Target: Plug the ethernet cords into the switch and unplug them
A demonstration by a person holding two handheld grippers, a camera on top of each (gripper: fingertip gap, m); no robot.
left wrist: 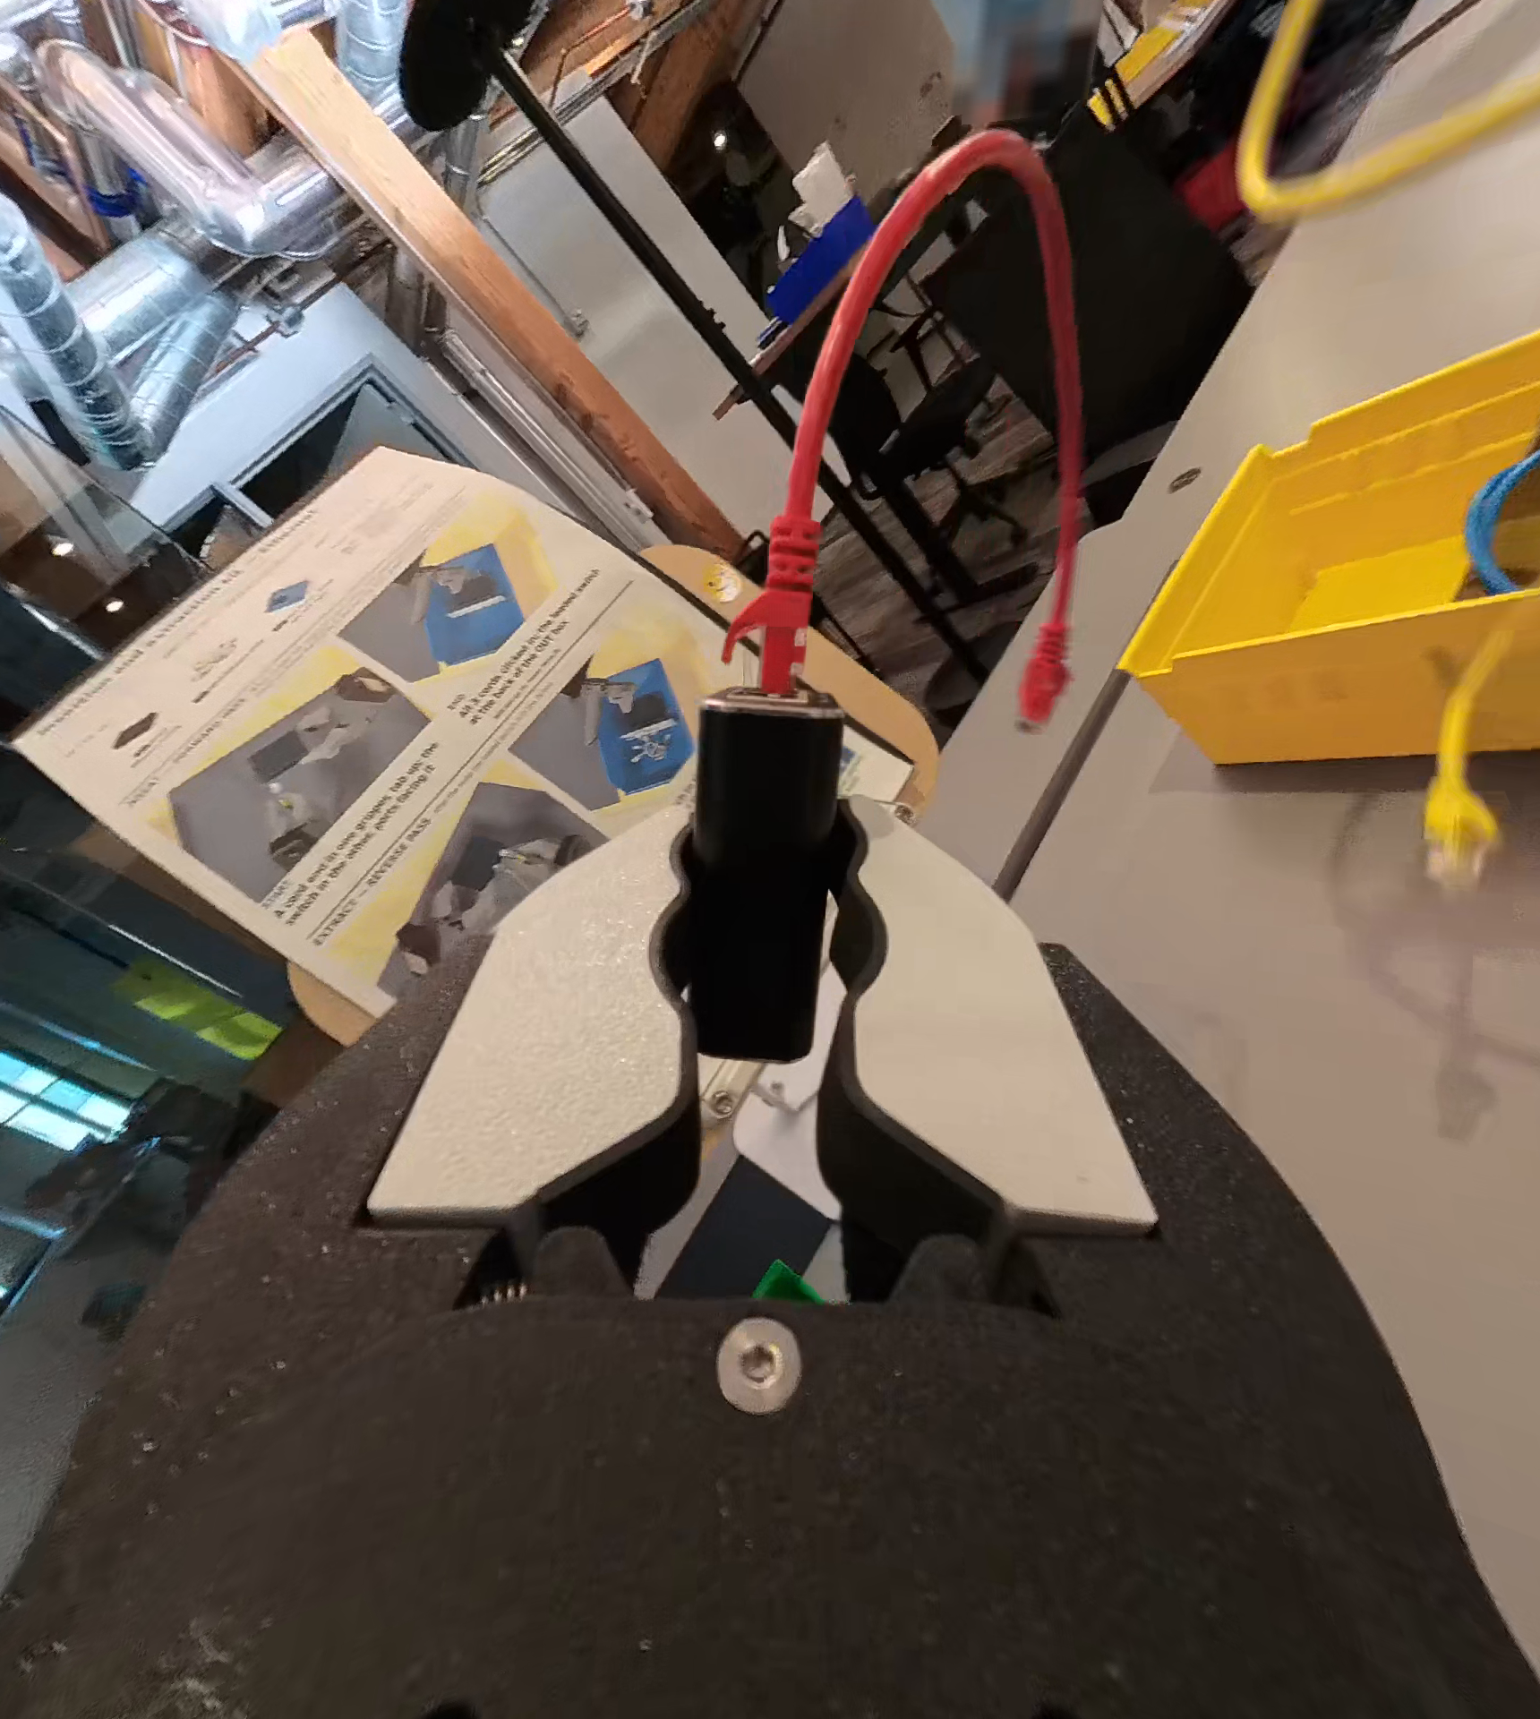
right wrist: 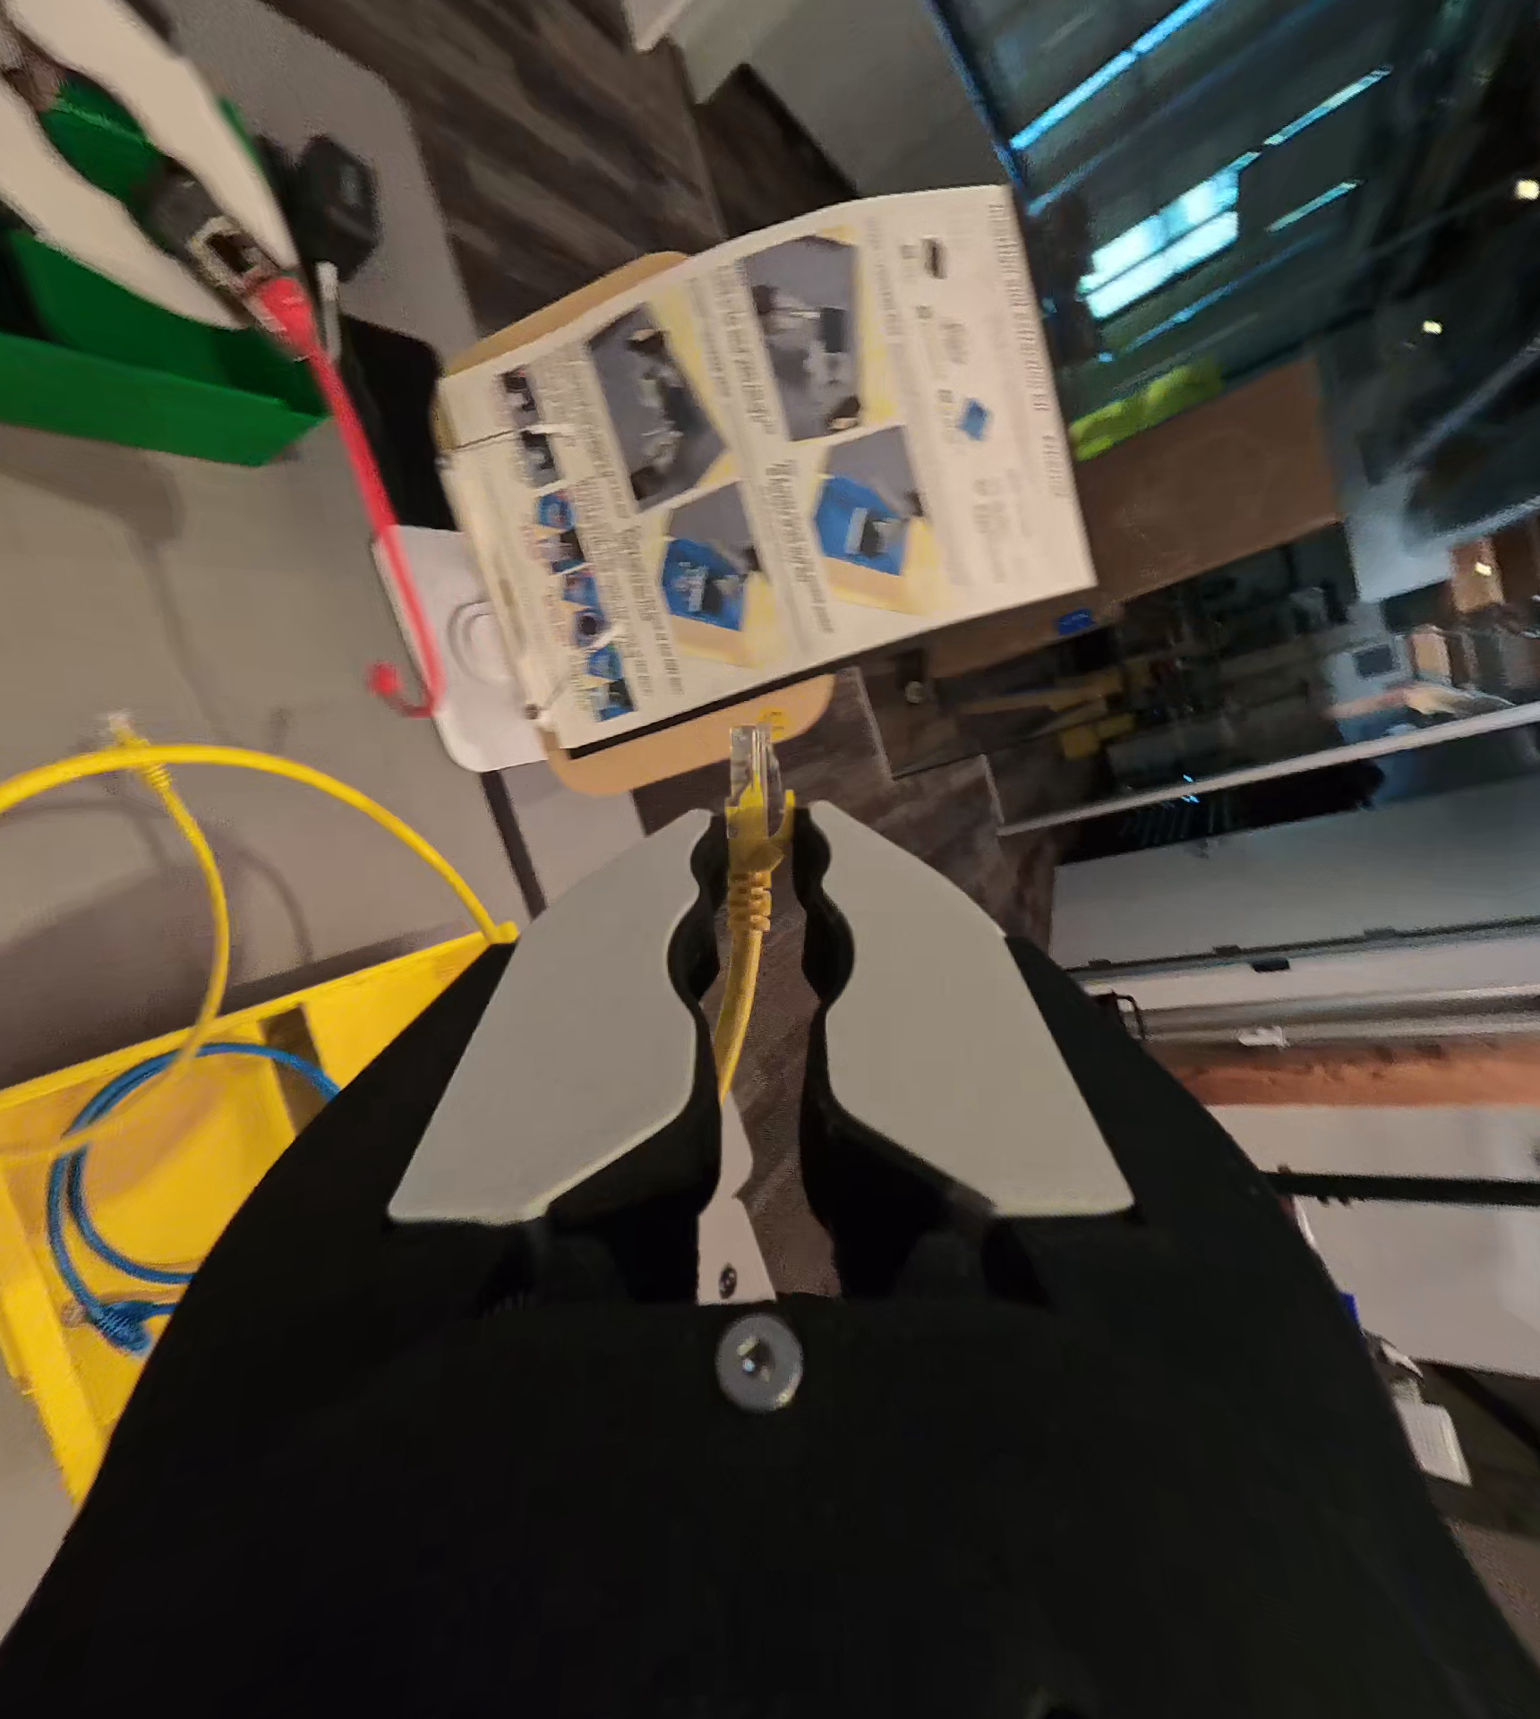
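**Switch clamped, 1 cord seated, a 2nd plug ready**

The switch (left wrist: 766, 865) looks like a small, rigid black box, probably light enough to be carried end-on, and its smooth shell could twist if squeezed off-centre. The left gripper (left wrist: 762, 893) has its fingers (left wrist: 590, 939) clamped on the switch's 2 long sides, with the ported end sticking out beyond the fingertips, a hold that leaves the sockets free. The red cord (left wrist: 943, 307) is plugged into that end; it arches up from the switch and its loose plug dangles to the right of the switch, above the grey counter (left wrist: 1306, 1023).

The cords are thin, limp and springy, so they will not hold a heading on their own; the sensible place to grip is the ribbed boot just behind the plug, sparing the clear plastic tip and its latch tab, which look easy to snap. The right gripper (right wrist: 752, 837) does just that: its fingers (right wrist: 617, 939) are closed on the boot of the yellow cord (right wrist: 189, 772), clear tip pointing forward. In the right wrist view this plug is well apart from the switch, which shows far off at upper left. The yellow cord loops back over the yellow bin (right wrist: 143, 1163), where a blue cord (right wrist: 87, 1209) lies coiled. 1 socket is filled; I cannot tell how many remain.
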